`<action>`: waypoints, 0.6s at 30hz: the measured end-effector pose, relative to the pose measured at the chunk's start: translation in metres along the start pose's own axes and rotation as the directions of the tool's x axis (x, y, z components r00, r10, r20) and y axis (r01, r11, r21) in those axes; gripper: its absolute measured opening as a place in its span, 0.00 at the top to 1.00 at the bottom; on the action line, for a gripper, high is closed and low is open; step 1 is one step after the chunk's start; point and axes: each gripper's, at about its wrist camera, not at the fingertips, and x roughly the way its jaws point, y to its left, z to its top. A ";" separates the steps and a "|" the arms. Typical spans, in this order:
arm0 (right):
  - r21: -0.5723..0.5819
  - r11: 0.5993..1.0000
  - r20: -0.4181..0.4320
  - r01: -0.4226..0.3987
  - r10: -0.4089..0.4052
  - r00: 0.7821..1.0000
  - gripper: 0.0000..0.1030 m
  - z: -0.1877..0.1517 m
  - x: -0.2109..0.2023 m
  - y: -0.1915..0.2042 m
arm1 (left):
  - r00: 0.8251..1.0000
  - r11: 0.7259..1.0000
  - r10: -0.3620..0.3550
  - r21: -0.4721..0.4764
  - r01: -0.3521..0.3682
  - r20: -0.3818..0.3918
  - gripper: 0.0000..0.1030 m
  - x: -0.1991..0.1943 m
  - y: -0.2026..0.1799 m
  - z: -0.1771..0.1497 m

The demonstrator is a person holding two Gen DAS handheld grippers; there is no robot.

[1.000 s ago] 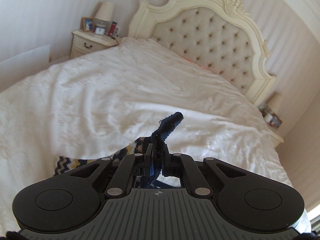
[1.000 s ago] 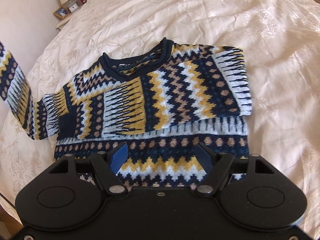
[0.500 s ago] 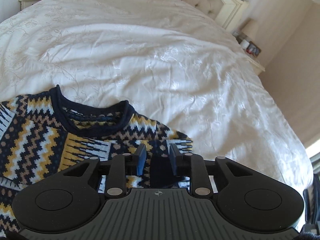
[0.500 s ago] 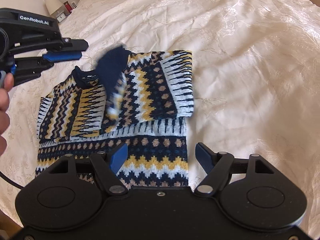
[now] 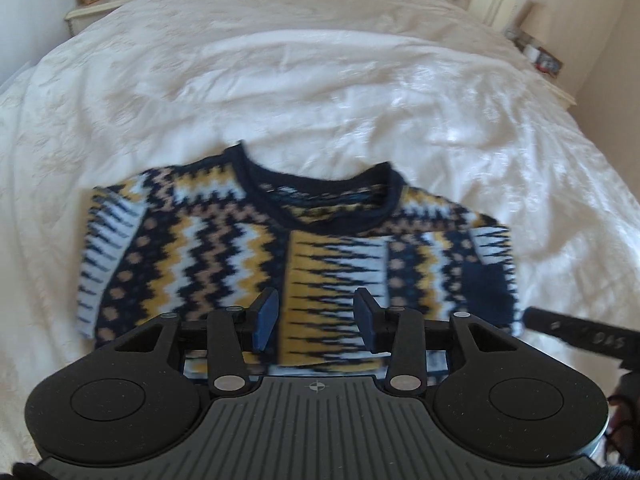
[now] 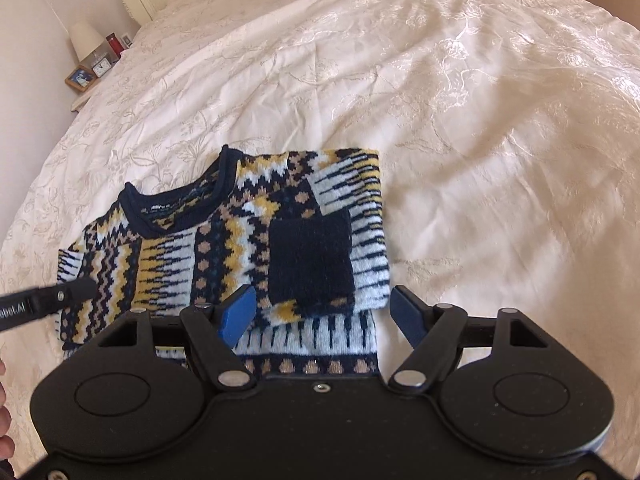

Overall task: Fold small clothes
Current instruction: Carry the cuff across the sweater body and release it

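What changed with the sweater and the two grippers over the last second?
The left gripper, shut on the navy sleeve cuff a second ago, carried the sleeve across the sweater, let go and now hangs open above it. The cuff lies on the folded chest, both sleeves tucked in. The right gripper stayed open and empty near the hem; the sweater's body kept its place on the white bedspread.

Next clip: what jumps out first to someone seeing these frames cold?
The loud zigzag-patterned sweater in navy, yellow and white, lying on the white bedspread with both sleeves folded across its front, a navy cuff on top. Both hand-held grippers, left and right, hover open above its lower part, holding nothing.
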 end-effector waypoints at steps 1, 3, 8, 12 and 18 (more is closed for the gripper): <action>0.003 1.000 0.004 0.002 -0.002 1.000 0.29 0.004 0.004 0.000 | 1.000 0.999 0.029 -0.020 -0.029 -0.008 0.61 0.005 0.014 0.001; 0.006 1.000 0.003 0.008 -0.008 1.000 0.37 0.012 0.012 0.000 | 0.996 0.994 0.090 -0.059 -0.092 -0.027 0.61 0.014 0.041 0.005; 0.016 1.000 -0.019 0.014 -0.014 1.000 0.37 0.025 0.031 0.000 | 0.980 0.969 0.177 -0.158 -0.189 -0.089 0.61 0.042 0.096 0.009; 0.002 1.000 -0.047 0.016 -0.016 0.999 0.37 0.030 0.045 0.002 | 0.984 0.964 0.141 -0.210 -0.163 -0.113 0.61 0.059 0.123 0.000; -0.021 1.000 -0.099 0.013 -0.015 0.995 0.37 0.029 0.064 0.005 | 0.983 0.971 0.160 -0.165 -0.173 -0.089 0.61 0.055 0.116 -0.005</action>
